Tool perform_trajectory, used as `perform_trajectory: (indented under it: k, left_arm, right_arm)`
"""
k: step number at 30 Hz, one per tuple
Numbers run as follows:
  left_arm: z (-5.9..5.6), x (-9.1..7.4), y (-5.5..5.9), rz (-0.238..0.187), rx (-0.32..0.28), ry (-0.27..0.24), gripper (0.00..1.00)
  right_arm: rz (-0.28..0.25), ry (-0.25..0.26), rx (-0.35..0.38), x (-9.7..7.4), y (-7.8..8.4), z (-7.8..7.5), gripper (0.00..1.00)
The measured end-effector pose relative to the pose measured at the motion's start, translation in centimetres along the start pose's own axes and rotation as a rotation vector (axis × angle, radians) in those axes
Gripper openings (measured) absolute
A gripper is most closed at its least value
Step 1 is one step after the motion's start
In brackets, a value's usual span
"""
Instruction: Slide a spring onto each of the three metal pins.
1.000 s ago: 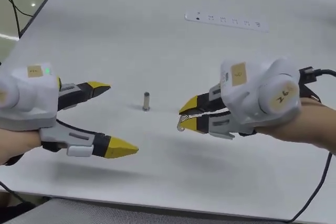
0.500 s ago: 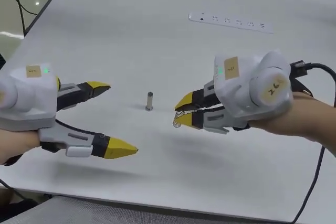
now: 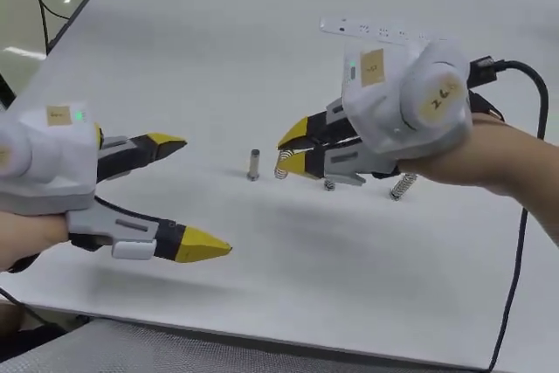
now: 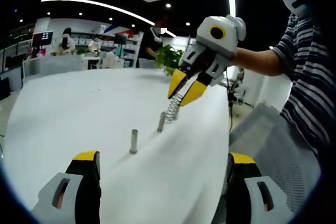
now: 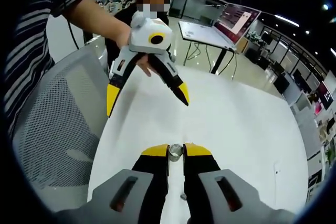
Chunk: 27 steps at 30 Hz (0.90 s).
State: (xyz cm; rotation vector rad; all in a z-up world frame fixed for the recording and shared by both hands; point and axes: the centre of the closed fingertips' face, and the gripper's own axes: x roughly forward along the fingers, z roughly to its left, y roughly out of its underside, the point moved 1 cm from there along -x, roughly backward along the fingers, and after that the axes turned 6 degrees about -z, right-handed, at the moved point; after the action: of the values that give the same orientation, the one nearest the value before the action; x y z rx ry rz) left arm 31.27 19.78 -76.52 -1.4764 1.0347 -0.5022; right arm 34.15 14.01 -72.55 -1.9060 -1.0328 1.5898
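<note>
Grip on a small coiled metal spring (image 3: 281,167) is taken by the right tool (image 3: 292,148). Its yellow-tipped jaws are drawn narrow onto the coil's upper end, so that the rest hangs free below them, ready to be lowered over a post. The spring is seen just right of centre in the head view, just beside a short grey metal pin (image 3: 253,164) that stands upright on the white worktop (image 3: 175,50). No contact between spring and pin can be made out.

The left tool (image 3: 187,194) is held at the lower left of the frame with its jaws spread wide and nothing between them. It is well apart from the pin, presumably so that the approach is left free.

Beneath the right tool a second coil (image 3: 329,185) and a third coil (image 3: 402,186) are seen on the worktop; whether these sit on pins cannot be told.

Against the picture of half a second ago, the spring is brought from below and right of the pin up to the pin's side, and the gap is much reduced. The right tool is raised in the frame, by which the two other coils are uncovered. The left tool is unchanged in pose and opening.
</note>
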Motion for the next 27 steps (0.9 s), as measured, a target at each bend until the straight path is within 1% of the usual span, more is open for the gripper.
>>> perform_trajectory:
  k: [4,5,7,10,14,20,27]
  left_arm:
    - [0.1,-0.2,-0.1,-0.005,0.002,-0.005,0.98]
    - [0.2,-0.2,-0.1,-0.005,0.004,-0.007,0.98]
    - [0.3,-0.2,-0.1,-0.004,0.001,-0.008,0.98]
    - [0.3,-0.3,0.0,-0.004,0.001,-0.01,0.98]
    - [0.3,-0.2,0.1,-0.004,0.0,-0.01,0.98]
    - [0.3,-0.4,0.0,-0.007,-0.001,-0.013,0.98]
    - [0.5,-0.5,0.1,-0.007,-0.003,-0.019,0.98]
  right_arm:
    - [0.001,0.001,-0.005,0.3,-0.1,-0.7,0.06]
    - [0.0,0.004,-0.004,0.4,0.0,-1.2,0.06]
    - [-0.012,0.011,0.016,0.7,0.0,-1.7,0.06]
    - [-0.016,0.026,0.034,1.0,0.1,-2.3,0.06]
    - [-0.016,0.036,0.046,1.4,0.3,-2.7,0.06]
    - [-0.006,0.041,0.069,2.3,1.2,-3.1,0.06]
    - [-0.028,0.052,0.099,2.7,1.1,-3.3,0.06]
